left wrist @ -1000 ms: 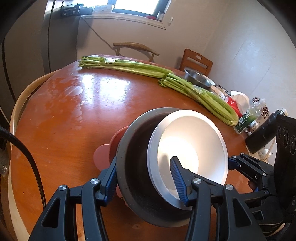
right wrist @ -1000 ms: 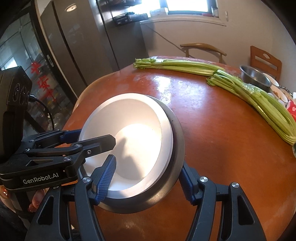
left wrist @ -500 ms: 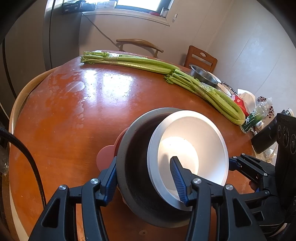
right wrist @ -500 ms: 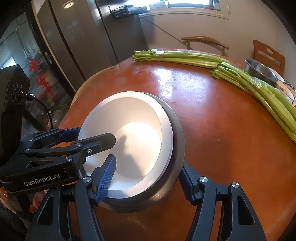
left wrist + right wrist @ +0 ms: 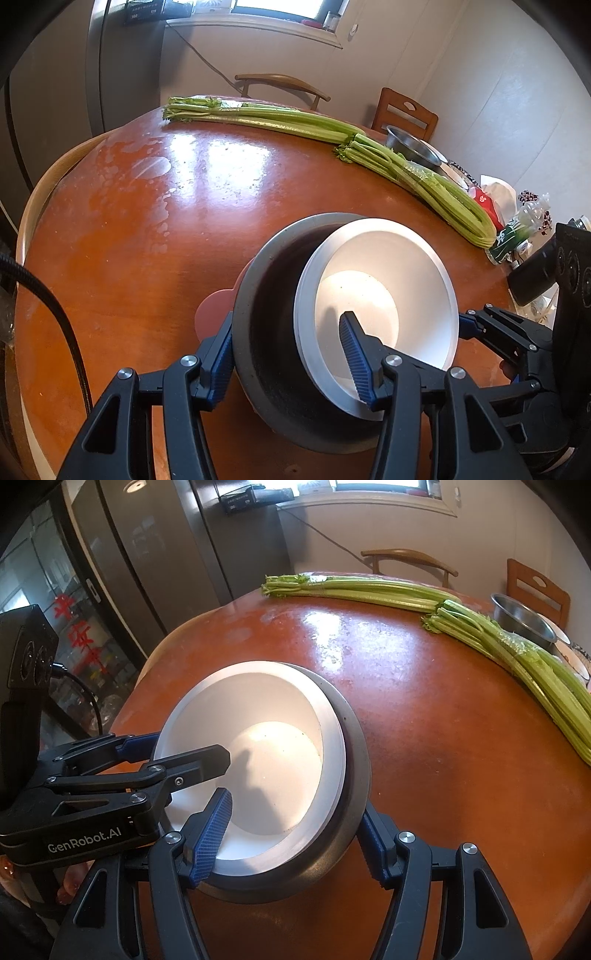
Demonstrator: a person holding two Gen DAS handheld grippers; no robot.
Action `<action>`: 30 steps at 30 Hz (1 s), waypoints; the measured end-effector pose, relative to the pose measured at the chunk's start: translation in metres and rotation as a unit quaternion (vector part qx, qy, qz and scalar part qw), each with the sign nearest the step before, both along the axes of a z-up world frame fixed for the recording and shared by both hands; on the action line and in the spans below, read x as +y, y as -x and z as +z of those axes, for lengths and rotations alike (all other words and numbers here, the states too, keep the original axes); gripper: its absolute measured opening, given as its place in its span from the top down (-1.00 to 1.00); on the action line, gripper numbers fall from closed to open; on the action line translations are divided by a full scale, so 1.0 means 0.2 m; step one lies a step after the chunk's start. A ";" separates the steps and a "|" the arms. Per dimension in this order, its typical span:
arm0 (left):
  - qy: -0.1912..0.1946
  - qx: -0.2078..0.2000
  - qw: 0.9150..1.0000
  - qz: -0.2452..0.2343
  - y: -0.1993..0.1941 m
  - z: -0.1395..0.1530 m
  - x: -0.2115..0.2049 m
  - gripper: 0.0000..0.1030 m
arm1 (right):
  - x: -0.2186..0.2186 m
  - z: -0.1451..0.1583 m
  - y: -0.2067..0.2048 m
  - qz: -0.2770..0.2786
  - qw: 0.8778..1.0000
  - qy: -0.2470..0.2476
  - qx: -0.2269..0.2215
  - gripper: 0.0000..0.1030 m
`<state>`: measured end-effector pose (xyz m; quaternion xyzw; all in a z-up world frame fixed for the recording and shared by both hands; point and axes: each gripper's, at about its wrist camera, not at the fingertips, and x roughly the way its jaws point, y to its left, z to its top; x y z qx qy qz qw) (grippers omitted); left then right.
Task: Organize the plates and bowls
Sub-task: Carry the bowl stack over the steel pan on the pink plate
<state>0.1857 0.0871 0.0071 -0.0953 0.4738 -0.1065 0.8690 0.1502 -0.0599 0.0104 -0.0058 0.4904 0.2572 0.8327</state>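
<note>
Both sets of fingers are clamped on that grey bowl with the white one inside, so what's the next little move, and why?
Probably lower the tilted grey bowl flat. The left gripper and right gripper pinch opposite rims, and the white bowl leans loosely inside.

Home dining room: round wooden table (image 5: 155, 236), chairs (image 5: 404, 112), fridge (image 5: 147, 554), celery (image 5: 369, 589).

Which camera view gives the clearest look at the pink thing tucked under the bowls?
The left wrist view. There the pink thing peeks out from under the grey bowl, beside the left gripper. In the right wrist view the grey bowl and white bowl hide it completely.
</note>
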 end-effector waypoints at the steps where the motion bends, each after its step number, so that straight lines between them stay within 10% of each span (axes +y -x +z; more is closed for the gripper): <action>1: 0.000 0.001 1.000 0.000 0.00 0.00 0.00 -0.04 | 0.00 0.00 0.00 0.000 1.000 0.002 -0.001 -0.32; 30: -0.022 -0.009 1.000 0.003 -0.01 -0.03 -0.01 -0.04 | 0.04 -0.02 -0.02 0.001 0.999 0.036 -0.024 -0.31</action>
